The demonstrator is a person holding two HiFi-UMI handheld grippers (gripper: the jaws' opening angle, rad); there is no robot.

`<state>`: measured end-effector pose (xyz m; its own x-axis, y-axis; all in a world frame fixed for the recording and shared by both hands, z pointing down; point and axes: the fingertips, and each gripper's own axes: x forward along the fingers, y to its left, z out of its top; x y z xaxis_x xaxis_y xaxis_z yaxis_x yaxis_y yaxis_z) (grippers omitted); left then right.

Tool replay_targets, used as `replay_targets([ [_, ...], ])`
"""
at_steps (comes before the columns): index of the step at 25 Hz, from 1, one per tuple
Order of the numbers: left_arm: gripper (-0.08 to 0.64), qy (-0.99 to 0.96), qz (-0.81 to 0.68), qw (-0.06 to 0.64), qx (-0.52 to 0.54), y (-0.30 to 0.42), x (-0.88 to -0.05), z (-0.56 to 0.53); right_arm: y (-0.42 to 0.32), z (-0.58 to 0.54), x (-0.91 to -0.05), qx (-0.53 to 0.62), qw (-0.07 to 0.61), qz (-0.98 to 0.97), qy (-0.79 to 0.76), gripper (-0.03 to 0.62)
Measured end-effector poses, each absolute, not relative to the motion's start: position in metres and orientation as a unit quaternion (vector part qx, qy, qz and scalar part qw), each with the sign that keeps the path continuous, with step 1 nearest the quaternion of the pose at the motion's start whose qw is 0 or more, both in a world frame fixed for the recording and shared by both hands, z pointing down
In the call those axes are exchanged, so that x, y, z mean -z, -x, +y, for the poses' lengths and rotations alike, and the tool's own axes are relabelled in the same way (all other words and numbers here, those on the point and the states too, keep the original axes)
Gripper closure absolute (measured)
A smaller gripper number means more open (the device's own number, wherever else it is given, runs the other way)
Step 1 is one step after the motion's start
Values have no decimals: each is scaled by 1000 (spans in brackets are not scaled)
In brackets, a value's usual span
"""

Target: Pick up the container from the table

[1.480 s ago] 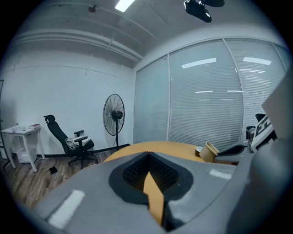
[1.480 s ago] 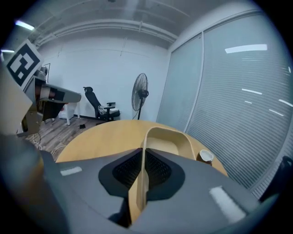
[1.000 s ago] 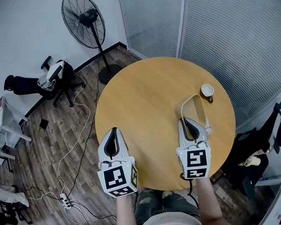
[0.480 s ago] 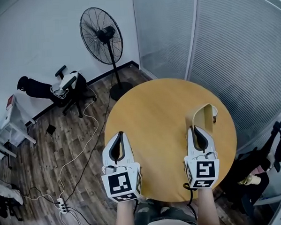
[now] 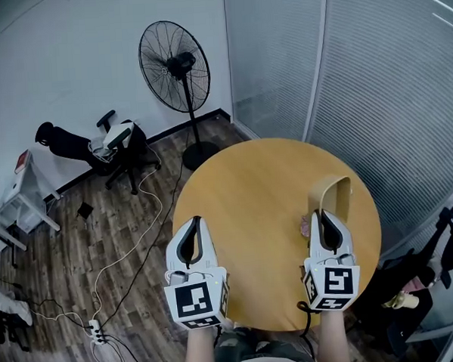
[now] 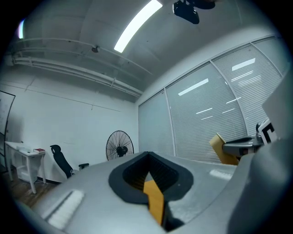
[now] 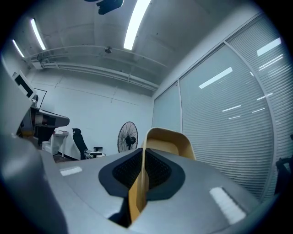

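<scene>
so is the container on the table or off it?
Off: right gripper grips the container by its wall, above the table.

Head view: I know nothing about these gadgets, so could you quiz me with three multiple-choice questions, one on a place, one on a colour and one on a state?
1. Where does the black pedestal fan stand? A on a shelf; B on the plank floor; C hung from the ceiling.
2. What colour is the curved thin-walled container? A blue; B black; C tan.
3. The right gripper is: A shut on the container's wall; B wide open; C out of sight.

Answers: B, its base sits on the boards. C, it looks tan in both views. A, the right gripper view shows the wall clamped between the jaws.
</scene>
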<state>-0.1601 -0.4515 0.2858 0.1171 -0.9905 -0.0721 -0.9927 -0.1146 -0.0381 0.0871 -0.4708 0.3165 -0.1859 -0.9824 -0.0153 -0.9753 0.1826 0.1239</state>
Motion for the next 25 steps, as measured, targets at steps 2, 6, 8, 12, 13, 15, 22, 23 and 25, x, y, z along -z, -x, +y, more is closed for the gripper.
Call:
replay_targets([
  [2, 560, 746, 665, 39, -17, 161, -285, -448, -86, -467, -315, 54, 30, -769, -637, 545],
  [6, 560, 745, 666, 40, -19, 162, -283, -443, -86, -463, -311, 56, 22, -768, -637, 546],
  [8, 560, 746, 665, 41, -19, 160, -281, -444, -87, -464, -308, 55, 19, -768, -637, 546],
  [12, 560, 748, 662, 41, -19, 163, -285, -438, -85, -457, -312, 53, 17, -767, -640, 546],
  [13, 560, 748, 662, 41, -20, 164, -286, -437, -84, -455, -313, 54, 17, -766, -640, 546],
  [15, 560, 747, 663, 40, -21, 165, -285, -438, -84, -456, -312, 54, 18, -766, -641, 546],
  [22, 560, 749, 662, 37, -21, 161, -284, -443, -89, -459, -310, 53, 19, -764, -643, 546],
  [23, 560, 749, 661, 36, -21, 161, -283, -444, -89, -460, -310, 53, 19, -764, -643, 546],
  [25, 560, 749, 661, 35, -20, 159, -284, -445, -91, -462, -310, 53, 19, -763, -644, 546],
])
